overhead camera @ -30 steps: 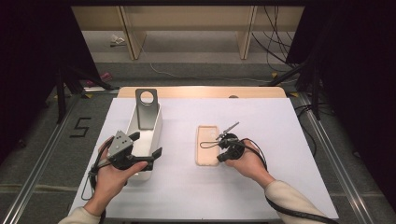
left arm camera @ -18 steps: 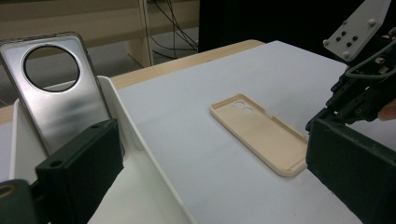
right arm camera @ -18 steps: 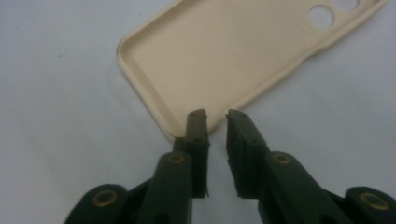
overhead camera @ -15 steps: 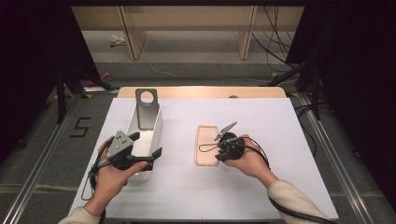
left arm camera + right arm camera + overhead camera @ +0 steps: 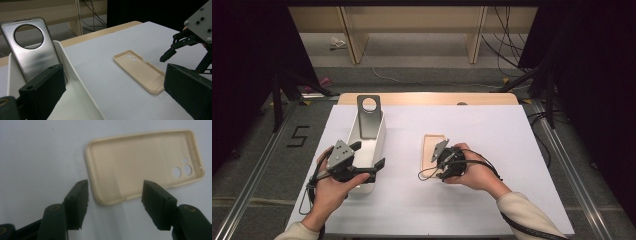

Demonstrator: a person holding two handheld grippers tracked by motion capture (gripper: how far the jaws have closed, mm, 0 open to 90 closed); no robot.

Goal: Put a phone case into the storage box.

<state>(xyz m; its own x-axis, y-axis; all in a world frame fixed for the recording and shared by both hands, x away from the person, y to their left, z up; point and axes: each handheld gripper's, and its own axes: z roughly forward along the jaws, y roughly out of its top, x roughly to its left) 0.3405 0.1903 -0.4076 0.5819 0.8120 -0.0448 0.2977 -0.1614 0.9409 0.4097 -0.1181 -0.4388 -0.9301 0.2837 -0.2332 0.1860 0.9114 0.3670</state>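
A cream phone case (image 5: 432,146) lies flat on the white table, hollow side up, and the left gripper view shows the cream case (image 5: 141,72) too. My right gripper (image 5: 438,161) hovers at its near end. Its jaws have just been opening, and the right gripper (image 5: 113,188) now stands open, the case (image 5: 142,167) corner just beyond its pads, untouched. A silver phone case (image 5: 369,116) with a round hole leans upright in a white tray (image 5: 380,135). My left gripper (image 5: 368,156) is open, straddling the tray's right wall (image 5: 75,80) without pressing it.
The white sheet (image 5: 492,135) covers the table, with a wooden strip (image 5: 427,98) along its far edge. Beyond the table stand a wooden shelf frame (image 5: 474,35) and loose cables on the floor (image 5: 382,75). Dark stands flank both sides.
The right gripper's jaws went from shut to wide apart, and that hand drew slightly back and up from the cream case. The case stays flat. The left hand kept still.
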